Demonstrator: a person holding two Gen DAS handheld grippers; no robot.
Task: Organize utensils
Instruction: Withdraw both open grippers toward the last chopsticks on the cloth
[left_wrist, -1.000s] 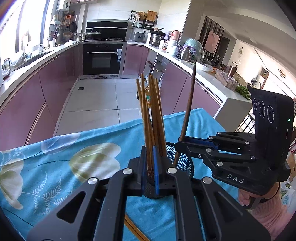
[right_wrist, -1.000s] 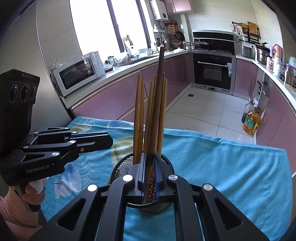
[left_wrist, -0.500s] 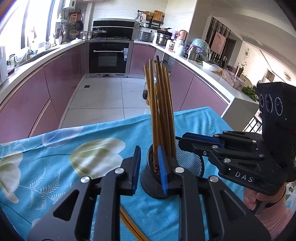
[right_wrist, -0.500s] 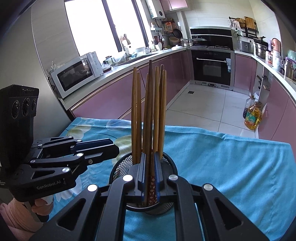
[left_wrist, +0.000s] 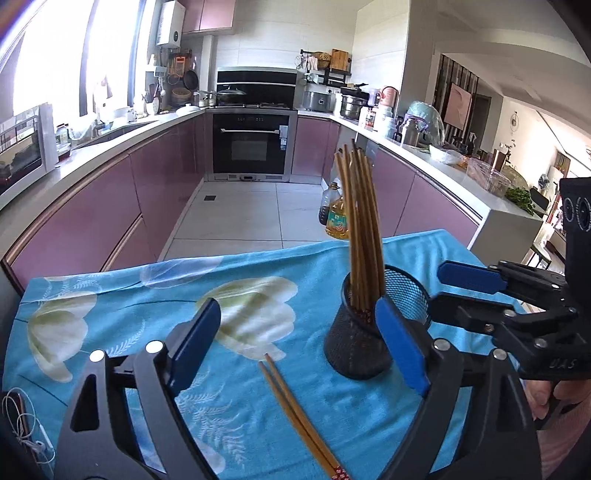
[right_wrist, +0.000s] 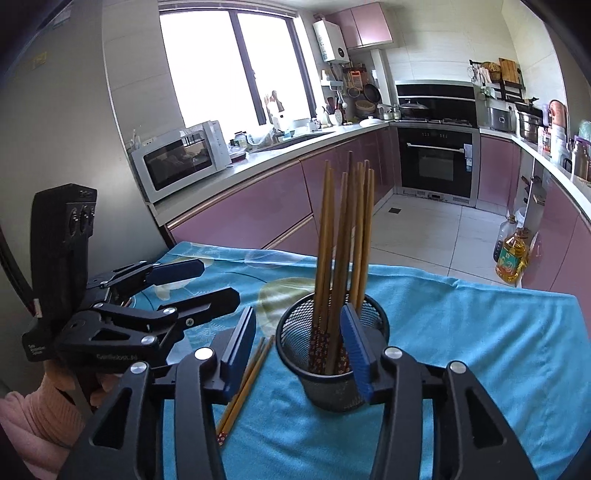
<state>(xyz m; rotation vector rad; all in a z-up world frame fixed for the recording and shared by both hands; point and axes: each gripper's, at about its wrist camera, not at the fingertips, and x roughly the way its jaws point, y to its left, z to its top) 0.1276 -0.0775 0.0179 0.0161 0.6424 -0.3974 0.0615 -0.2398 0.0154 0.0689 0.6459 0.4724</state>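
A black mesh cup (left_wrist: 356, 347) (right_wrist: 332, 354) stands on the blue flowered cloth (left_wrist: 110, 317) and holds several wooden chopsticks (left_wrist: 360, 221) (right_wrist: 343, 243) upright. A loose pair of chopsticks (left_wrist: 295, 413) (right_wrist: 245, 384) lies flat on the cloth left of the cup. My left gripper (left_wrist: 295, 350) is open and empty, above the loose pair, with its right finger beside the cup. My right gripper (right_wrist: 299, 347) is open and empty, its right finger in front of the cup. Each gripper shows in the other's view, the left (right_wrist: 184, 284) and the right (left_wrist: 454, 291).
The cloth-covered table ends at a far edge (left_wrist: 258, 254) over the tiled kitchen floor. Purple cabinets and counters run around the room, with a microwave (right_wrist: 181, 158) at left and an oil bottle (left_wrist: 337, 218) on the floor. A white cable (left_wrist: 22, 424) lies at the near left.
Both grippers let go of the chopsticks they held, which now stand in the cup. Both opened wide and drew back from the cup.
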